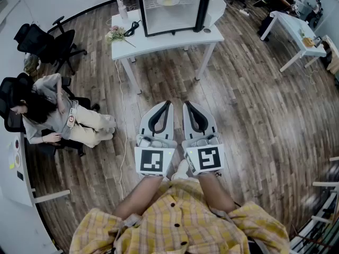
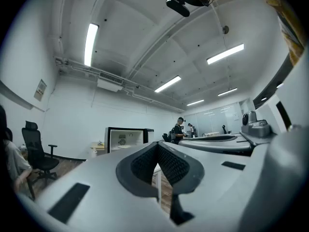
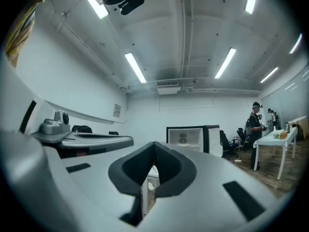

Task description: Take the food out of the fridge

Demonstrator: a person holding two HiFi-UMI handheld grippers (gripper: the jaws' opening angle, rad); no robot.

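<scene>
Since the small black-framed fridge (image 1: 169,20) stands with its door open on the white table (image 1: 159,42), at twelve o'clock from both grippers and well apart from them, the coming move looks like a straight advance and reach forward. Its open front faces the person. The food, a pale round plate (image 1: 168,1) with something yellowish on it, lies on the upper shelf inside.

The left gripper (image 1: 167,106) and the right gripper (image 1: 187,107) are held level side by side, each with its jaws pressed together on nothing. Neither is clearly nearer, though in the head view the plate sits almost dead ahead of the left one. The black open door (image 1: 204,7) hangs at one o'clock, on the right gripper's side. A round plate offers no long axis to align with, so I judge the jaws need only part and meet its rim.
</scene>
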